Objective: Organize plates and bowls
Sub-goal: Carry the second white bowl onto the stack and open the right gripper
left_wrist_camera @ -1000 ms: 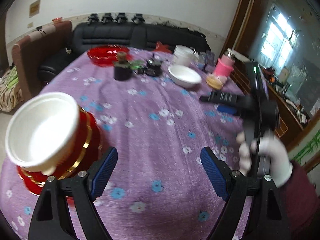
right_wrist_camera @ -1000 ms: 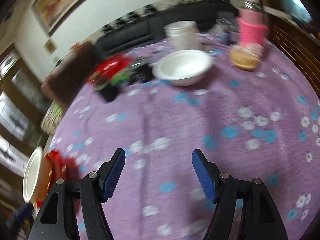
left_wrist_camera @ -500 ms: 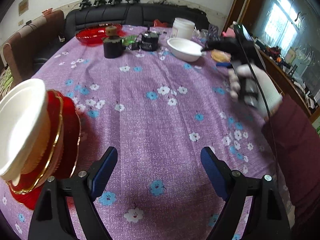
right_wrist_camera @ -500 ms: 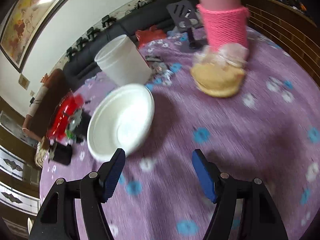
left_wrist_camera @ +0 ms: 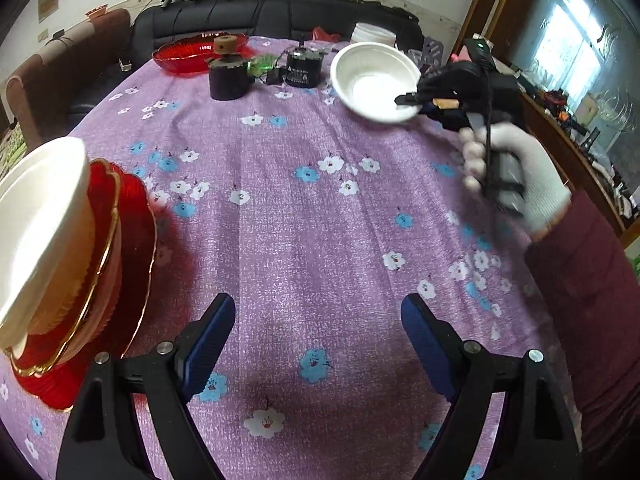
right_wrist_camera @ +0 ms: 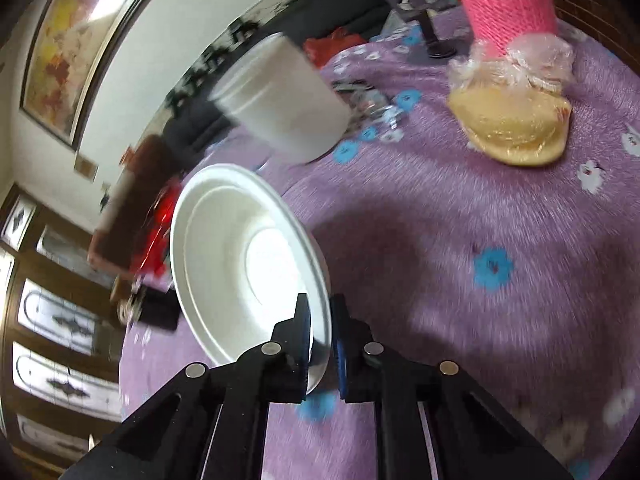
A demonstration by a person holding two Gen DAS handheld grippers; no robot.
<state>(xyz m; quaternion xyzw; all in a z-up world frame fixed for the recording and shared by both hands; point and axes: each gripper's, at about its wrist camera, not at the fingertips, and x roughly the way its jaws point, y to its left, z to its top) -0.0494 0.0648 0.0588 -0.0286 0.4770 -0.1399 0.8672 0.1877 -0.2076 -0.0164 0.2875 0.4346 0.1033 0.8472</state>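
Note:
My right gripper (right_wrist_camera: 322, 328) is shut on the rim of a white bowl (right_wrist_camera: 240, 256) and holds it tilted over the purple flowered tablecloth. In the left wrist view the same white bowl (left_wrist_camera: 374, 80) is at the far right of the table, with the right gripper (left_wrist_camera: 414, 102) clamped on its near rim. My left gripper (left_wrist_camera: 316, 332) is open and empty above the cloth. At its left stands a stack: a white bowl (left_wrist_camera: 36, 224) on red gold-rimmed plates (left_wrist_camera: 116, 264).
A red dish (left_wrist_camera: 188, 50), a dark jar (left_wrist_camera: 228, 76) and a black can (left_wrist_camera: 304, 68) stand at the far side. A white tub (right_wrist_camera: 280, 100), a pink knitted bottle (right_wrist_camera: 508, 0) and a wrapped yellow item (right_wrist_camera: 516, 120) are near the right gripper.
My right gripper reached the far white bowl, closed on its rim and tilted it up. My left gripper stayed open, with the stack sliding further left in its view.

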